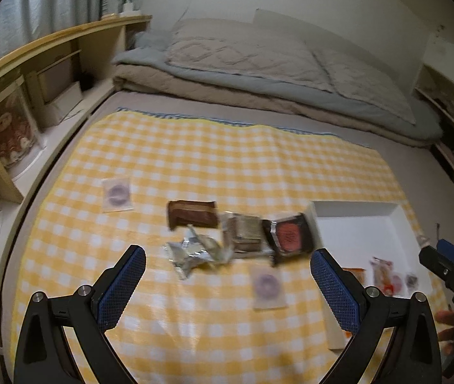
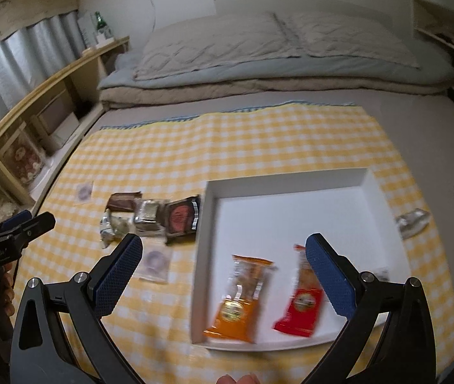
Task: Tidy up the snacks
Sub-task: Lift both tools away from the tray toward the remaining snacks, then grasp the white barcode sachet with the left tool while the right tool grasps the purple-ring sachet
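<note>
Left gripper (image 1: 228,283) gapes wide, empty, above crinkly foil snack packets (image 1: 227,236) on the yellow checked cloth (image 1: 195,160). Right gripper (image 2: 222,276) also wide, nothing held, w/ an orange packet (image 2: 239,300) & a red packet (image 2: 300,307), glossy plastic, lying in the shallow white tray (image 2: 291,179).

Both hand-held grippers (image 1: 228,283) (image 2: 222,276) spread wide, empty

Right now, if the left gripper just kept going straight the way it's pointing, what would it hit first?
Probably the crumpled silver wrapper, lying on the yellow checked cloth just ahead of the open jaws of the left gripper. The brown snack pack lies just beyond it. The blurred frame leaves depth uncertain.
</note>
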`<state>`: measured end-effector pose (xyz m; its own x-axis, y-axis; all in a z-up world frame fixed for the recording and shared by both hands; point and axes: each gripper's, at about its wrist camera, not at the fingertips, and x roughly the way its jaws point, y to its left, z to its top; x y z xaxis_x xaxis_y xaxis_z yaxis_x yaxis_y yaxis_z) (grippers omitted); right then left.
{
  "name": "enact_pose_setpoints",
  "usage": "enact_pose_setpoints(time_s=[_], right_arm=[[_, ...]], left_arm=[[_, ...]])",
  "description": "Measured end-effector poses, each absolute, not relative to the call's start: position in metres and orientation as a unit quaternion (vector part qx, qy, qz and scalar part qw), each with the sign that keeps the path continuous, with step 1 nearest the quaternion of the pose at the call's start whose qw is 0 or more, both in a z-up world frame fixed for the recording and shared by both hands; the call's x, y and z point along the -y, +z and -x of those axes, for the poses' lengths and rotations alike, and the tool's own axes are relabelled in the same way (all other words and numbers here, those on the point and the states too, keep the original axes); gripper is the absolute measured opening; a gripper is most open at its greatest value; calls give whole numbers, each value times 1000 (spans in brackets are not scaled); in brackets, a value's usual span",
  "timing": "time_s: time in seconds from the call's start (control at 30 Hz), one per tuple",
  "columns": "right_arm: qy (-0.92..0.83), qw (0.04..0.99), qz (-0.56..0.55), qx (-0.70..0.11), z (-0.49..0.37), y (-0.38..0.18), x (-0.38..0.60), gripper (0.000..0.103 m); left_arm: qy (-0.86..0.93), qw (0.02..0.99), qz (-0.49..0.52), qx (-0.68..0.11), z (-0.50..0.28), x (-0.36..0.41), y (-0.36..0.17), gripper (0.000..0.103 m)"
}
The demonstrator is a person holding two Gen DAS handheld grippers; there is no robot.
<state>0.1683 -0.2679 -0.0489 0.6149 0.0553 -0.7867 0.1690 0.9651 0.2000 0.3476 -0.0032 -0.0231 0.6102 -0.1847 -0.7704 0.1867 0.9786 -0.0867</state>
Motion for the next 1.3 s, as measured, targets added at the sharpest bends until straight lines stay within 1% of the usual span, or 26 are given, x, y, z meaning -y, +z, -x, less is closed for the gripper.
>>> enact_pose_setpoints(time_s=[0.2, 0.47, 0.57, 0.8, 0.9, 1.03, 1.2, 1.27, 1.3], right_arm=[[-7, 871, -160, -464, -200, -71, 244, 103], [39, 822, -195, -534, -240, -117, 208, 102], [61, 803, -205, -556, -250, -132, 191, 92], [72, 755, -208, -617, -266, -175, 161, 79], [69, 747, -193, -632, -272, -187, 154, 76], [61, 738, -179, -647, -275, -203, 148, 74], [59, 730, -159, -662, -280, -221, 137, 68], [47, 729, -150, -667, -281, -229, 135, 68], [39, 725, -152, -671, -281, -234, 136, 64]], left_arm=[[-89, 887, -12, -453, -386, -3, -41, 103], [-112, 867, -46, -484, -436, 2, -80, 102], [-131, 862, -34, -489, -455, 4, -96, 102], [-168, 840, -3, -516, -498, -2, -147, 103], [-175, 832, -6, -527, -512, -2, -166, 103], [-192, 821, -5, -538, -522, -6, -185, 103], [-205, 805, 11, -557, -526, -11, -202, 103], [-214, 800, 14, -561, -522, -12, -202, 103], [-219, 796, 12, -564, -523, -11, -205, 103]])
